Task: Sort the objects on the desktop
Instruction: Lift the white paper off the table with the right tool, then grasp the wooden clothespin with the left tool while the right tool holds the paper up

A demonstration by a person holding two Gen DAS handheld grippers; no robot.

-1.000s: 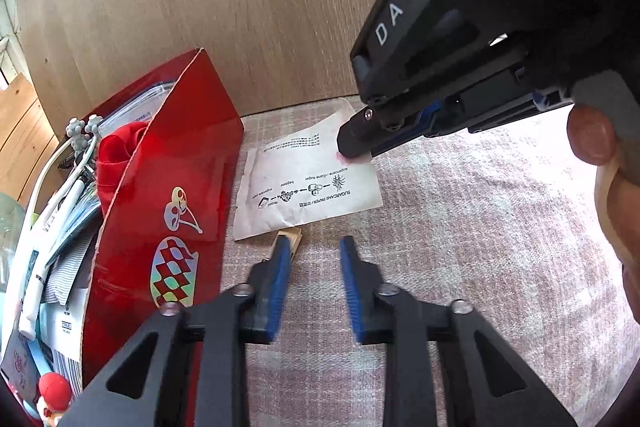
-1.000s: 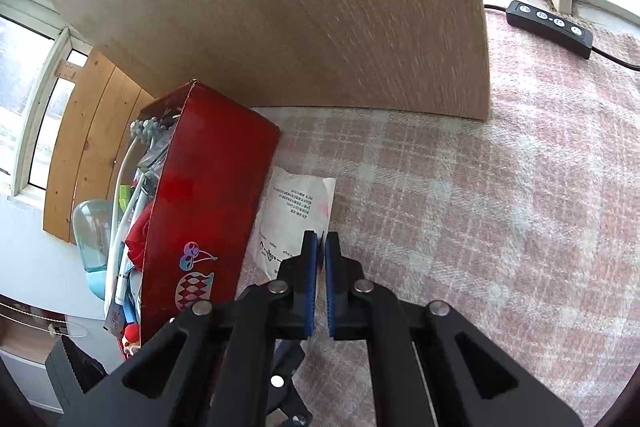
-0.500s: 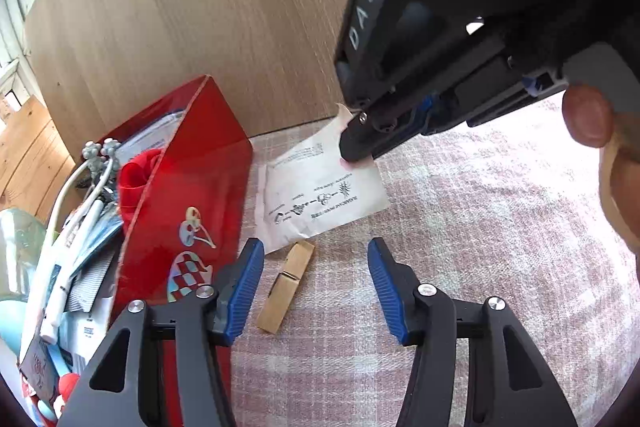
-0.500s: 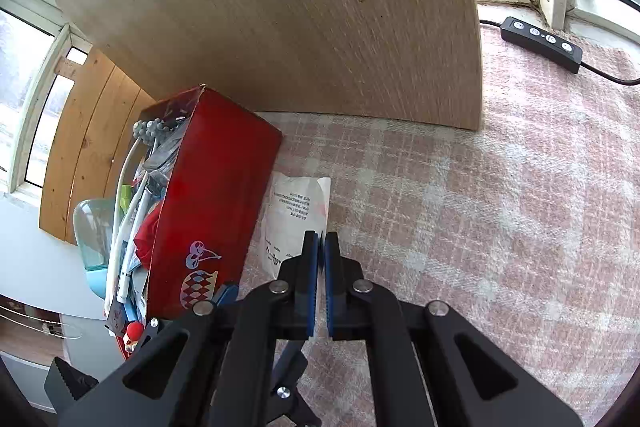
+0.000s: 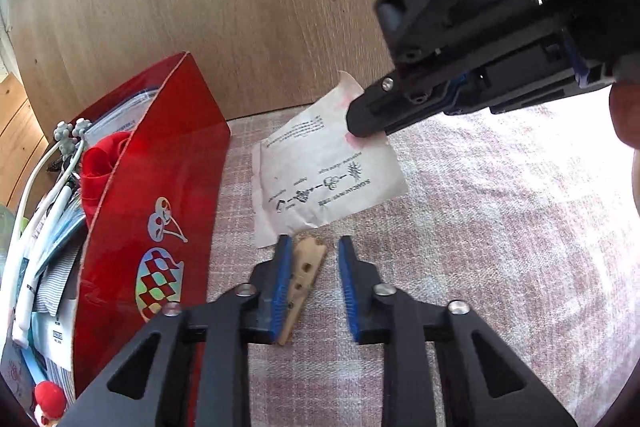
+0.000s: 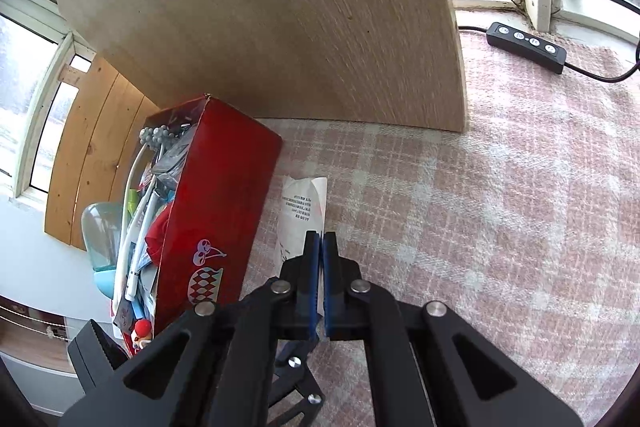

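A wooden clothespin [image 5: 304, 275] lies on the plaid cloth between the fingers of my left gripper [image 5: 314, 255]. It rests against the left pad, with a gap to the right pad, and the jaws are closing. A printed paper packet [image 5: 320, 179] lies just beyond it, beside a red box [image 5: 160, 187]. My right gripper [image 5: 362, 125] is shut on the packet's far right corner, which is lifted off the cloth. In the right wrist view the packet [image 6: 302, 215] runs in between the closed fingers of the right gripper [image 6: 321, 247].
The red box [image 6: 224, 187] at the left is packed with cables, red cloth and packets. A curved wooden board [image 6: 280, 27] stands behind it. A black switch unit with a cable [image 6: 526, 47] lies at the far right by the window. Plaid cloth [image 5: 500, 227] covers the table.
My left jaws spread wide, then narrowed again, and now have the clothespin between them. The right gripper kept its hold on the packet, whose corner now sits higher.
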